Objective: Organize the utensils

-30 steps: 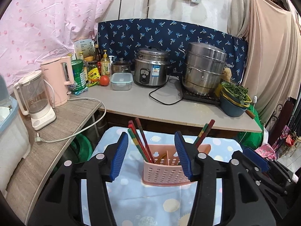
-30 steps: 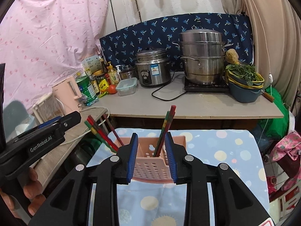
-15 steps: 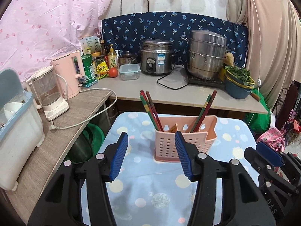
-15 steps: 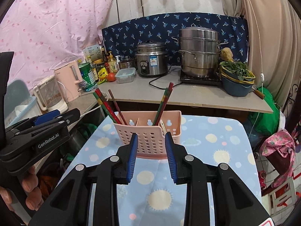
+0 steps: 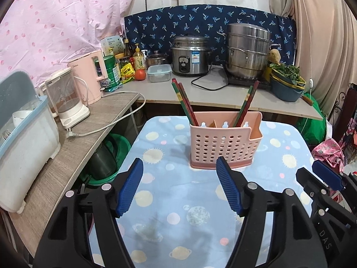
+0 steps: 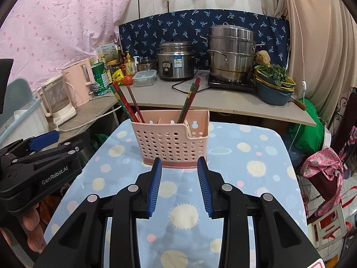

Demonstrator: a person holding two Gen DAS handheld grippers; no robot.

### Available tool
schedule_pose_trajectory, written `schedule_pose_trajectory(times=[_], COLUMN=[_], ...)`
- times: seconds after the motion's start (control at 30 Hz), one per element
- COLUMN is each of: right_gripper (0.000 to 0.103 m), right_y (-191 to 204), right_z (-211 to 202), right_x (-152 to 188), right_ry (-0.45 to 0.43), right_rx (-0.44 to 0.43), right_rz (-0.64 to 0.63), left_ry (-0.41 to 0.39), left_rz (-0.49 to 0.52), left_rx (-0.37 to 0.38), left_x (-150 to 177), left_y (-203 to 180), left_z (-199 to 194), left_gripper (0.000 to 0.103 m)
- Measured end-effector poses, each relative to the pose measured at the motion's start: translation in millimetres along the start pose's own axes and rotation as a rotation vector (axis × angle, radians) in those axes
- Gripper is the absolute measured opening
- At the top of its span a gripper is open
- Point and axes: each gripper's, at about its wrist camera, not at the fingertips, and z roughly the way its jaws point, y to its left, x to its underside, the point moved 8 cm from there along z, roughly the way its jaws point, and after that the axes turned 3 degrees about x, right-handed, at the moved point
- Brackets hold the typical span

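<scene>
Red-and-green wooden chopsticks (image 6: 125, 102) are shown already sorted into the perforated pink plastic caddy (image 6: 171, 140) on the planet-print blue tablecloth (image 6: 245, 163), both the left gripper (image 5: 178, 187) and right gripper (image 6: 179, 186) held apart and empty, the task judged nearly complete

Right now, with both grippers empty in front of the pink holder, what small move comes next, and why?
Probably draw both back and stop. The red-green chopsticks already stand in the pink perforated plastic holder, and nothing loose shows on the blue planet-print cloth. The left gripper and right gripper are open and empty.

Left tongs (image 5: 179, 170) gape empty before the pink caddy (image 5: 225, 141).
</scene>
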Motion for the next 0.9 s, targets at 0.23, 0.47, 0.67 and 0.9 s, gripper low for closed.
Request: schedule_pose_trajectory(times=[0.23,0.47,0.67,0.9], right_gripper=[0.039,0.05,0.058,0.078], right_y=[-8,-15,-18,-22], right_z=[2,4,4,5], right_x=[15,25,32,41], right_ry=[0.016,0.032,0.04,0.047], right_rx=[0.021,0.024,0.037,0.046], right_rz=[0.012,0.027,0.034,0.042], left_ry=[0.031,0.044,0.056,0.066], left_rz=[0.006,0.008,0.009,0.013], left_rx=[-0.003,-0.008,-0.012,-0.022], left_x=[19,30,38,46], left_y=[-3,-6,-5,-4], left_z=[5,5,7,11], left_gripper=[0.069,0.078,0.085,0.089])
